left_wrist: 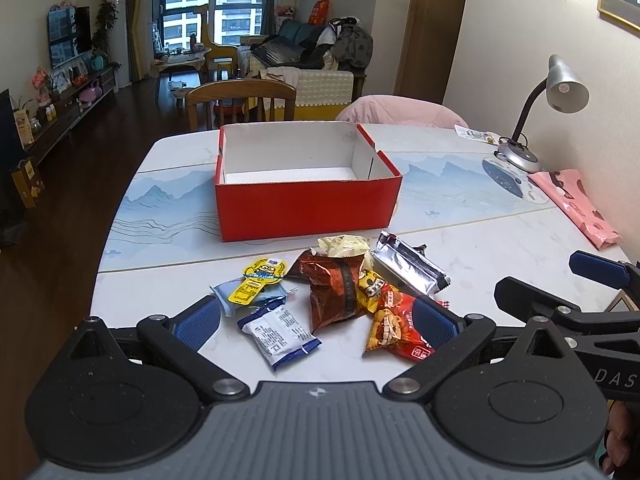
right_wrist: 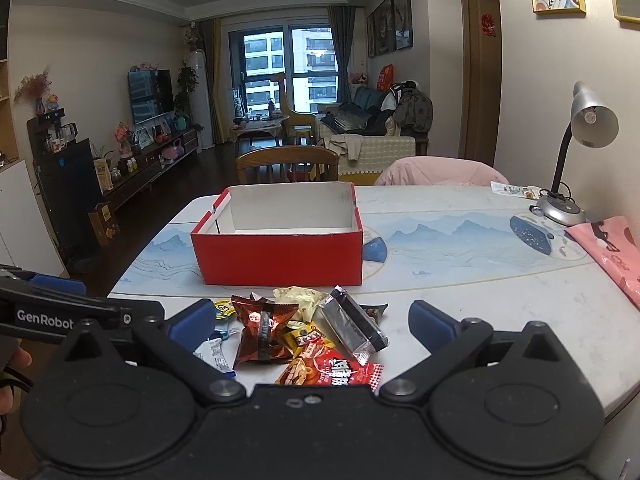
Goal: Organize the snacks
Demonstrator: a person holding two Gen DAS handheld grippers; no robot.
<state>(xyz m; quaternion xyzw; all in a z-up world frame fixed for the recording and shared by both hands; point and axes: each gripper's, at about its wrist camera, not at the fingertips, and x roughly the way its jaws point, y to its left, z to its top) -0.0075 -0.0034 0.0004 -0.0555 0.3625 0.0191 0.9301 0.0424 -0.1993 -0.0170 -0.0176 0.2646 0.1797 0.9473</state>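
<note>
We read "GenRobot" in white letters on the black arm of the left gripper (right_wrist: pixel 44 322), seen at the left edge of the right wrist view. In the left wrist view, the right gripper (left_wrist: pixel 618 380) shows "DAS" at the frame's right edge (the rest is cut off). The red snack packet (right_wrist: pixel 336 372) carries large white Chinese characters that we cannot make out. Print on the other wrappers is too small to read.

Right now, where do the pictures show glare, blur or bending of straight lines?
Left wrist view: the silver packet glints, the table edges bow outward, and the open left claw is sharp. Right wrist view: the brown packet shines, the box looks crisp, the corners darken, and the right claw is open.
</note>
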